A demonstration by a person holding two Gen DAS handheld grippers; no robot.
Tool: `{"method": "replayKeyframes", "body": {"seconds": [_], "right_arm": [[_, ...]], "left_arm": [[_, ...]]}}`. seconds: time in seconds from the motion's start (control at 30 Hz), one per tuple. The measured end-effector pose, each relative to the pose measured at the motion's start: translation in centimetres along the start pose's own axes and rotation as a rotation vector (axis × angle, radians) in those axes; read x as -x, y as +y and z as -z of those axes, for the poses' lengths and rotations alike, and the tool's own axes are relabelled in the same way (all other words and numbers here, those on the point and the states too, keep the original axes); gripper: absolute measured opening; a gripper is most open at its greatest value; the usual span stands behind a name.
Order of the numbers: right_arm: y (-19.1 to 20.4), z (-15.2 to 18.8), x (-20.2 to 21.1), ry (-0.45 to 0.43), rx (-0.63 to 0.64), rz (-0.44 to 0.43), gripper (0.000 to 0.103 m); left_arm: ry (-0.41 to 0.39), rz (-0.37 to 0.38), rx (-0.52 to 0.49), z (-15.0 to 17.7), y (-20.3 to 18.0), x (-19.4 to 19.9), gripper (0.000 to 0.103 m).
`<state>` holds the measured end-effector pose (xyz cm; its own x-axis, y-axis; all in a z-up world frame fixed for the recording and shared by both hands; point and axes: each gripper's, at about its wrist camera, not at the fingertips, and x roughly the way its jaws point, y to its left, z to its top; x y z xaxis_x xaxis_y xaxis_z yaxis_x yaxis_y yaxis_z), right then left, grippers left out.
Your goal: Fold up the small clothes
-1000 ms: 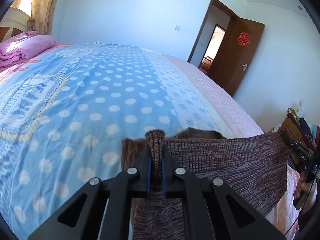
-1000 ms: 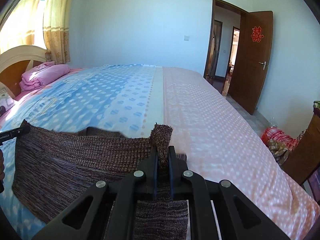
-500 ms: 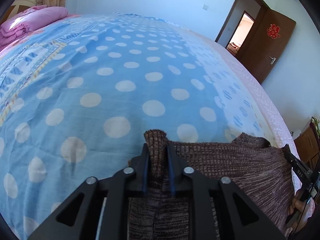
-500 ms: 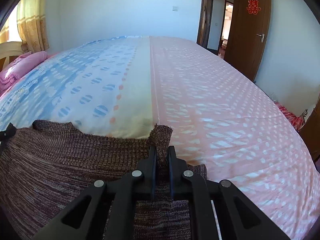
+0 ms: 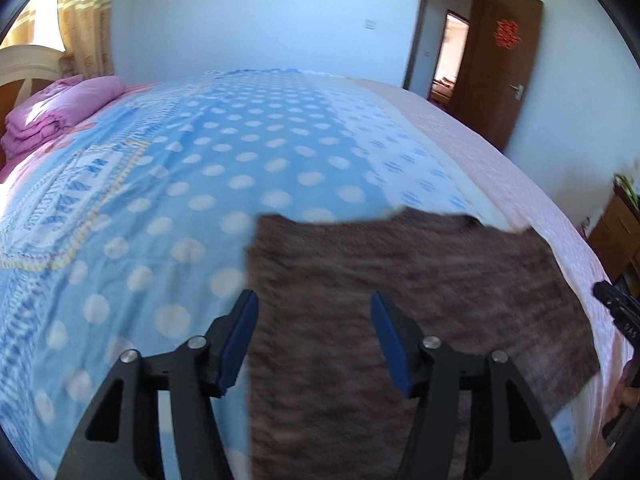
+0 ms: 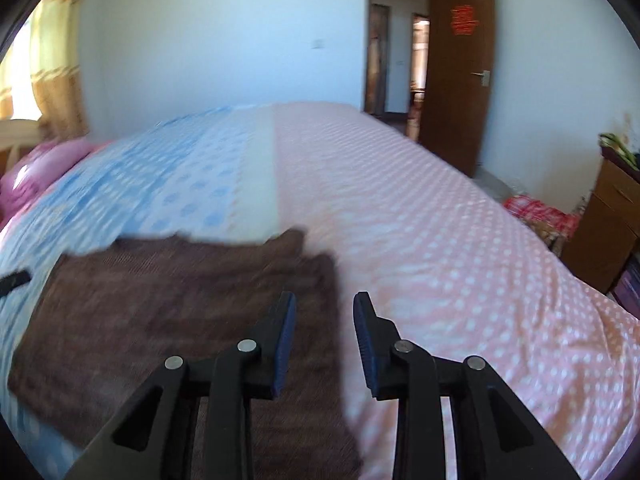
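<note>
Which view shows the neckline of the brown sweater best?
The left wrist view: the brown knitted sweater lies flat, with its neckline dipping at the far edge. The right wrist view shows it blurred and at an angle.

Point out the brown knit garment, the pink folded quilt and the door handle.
Brown knit garment (image 5: 400, 300): left wrist view, middle of the cloth.
Pink folded quilt (image 5: 64, 108): left wrist view, its top fold.
Door handle (image 6: 482, 75): right wrist view, the lever.

I see the bed (image 5: 280, 152) — blue dotted sheet, pink on the right — with a brown garment (image 5: 400, 300) flat on it and pink bedding (image 5: 60, 108) at its head.
</note>
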<state>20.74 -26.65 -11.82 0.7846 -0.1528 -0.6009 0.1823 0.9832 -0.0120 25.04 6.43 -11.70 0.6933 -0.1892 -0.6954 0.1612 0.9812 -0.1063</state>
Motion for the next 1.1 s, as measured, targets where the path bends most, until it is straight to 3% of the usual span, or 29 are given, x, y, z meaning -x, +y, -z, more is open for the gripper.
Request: {"method": "replayKeyframes", "body": {"seconds": [0.17, 0.27, 0.37, 0.63, 0.77, 0.87, 0.9, 0.97, 1.1], "right_arm": [[3.5, 3.7, -1.1, 0.059, 0.034, -0.053, 0.031], [2.8, 5.8, -2.6, 0.136, -0.024, -0.03, 0.031], [2.5, 6.5, -1.4, 0.11, -0.022, -0.008, 0.032], [0.3, 10.0, 2.0, 0.131, -0.095, 0.004, 0.032], [1.2, 8.9, 2.5, 0.174, -0.034, 0.018, 0.032], [0.8, 6.2, 3.8, 0.064, -0.016, -0.018, 0.036], [0.5, 5.0, 3.8, 0.036, -0.011, -0.025, 0.045], [-0.3, 2.3, 2.6, 0.004, -0.025, -0.072, 0.057], [-0.5, -1.4, -2.5, 0.02, 0.008, -0.049, 0.057]], "left_arm": [[0.053, -0.054, -0.09, 2.8, -4.1, -1.7, 0.062], [0.044, -0.117, -0.117, 4.2, -4.8, -2.1, 0.064], [0.008, -0.172, -0.145, 4.6, -5.2, -1.7, 0.073], [0.002, -0.201, -0.109, 4.7, -4.5, -2.0, 0.087], [-0.002, -0.218, -0.094, 4.9, -4.3, -2.1, 0.096], [0.017, -0.205, -0.03, 4.7, -3.3, -2.5, 0.103], [0.025, -0.186, -0.008, 4.7, -2.9, -2.6, 0.103], [0.031, -0.155, 0.027, 4.8, -2.3, -2.7, 0.103], [0.026, -0.16, 0.019, 4.9, -2.7, -2.8, 0.103]]}}
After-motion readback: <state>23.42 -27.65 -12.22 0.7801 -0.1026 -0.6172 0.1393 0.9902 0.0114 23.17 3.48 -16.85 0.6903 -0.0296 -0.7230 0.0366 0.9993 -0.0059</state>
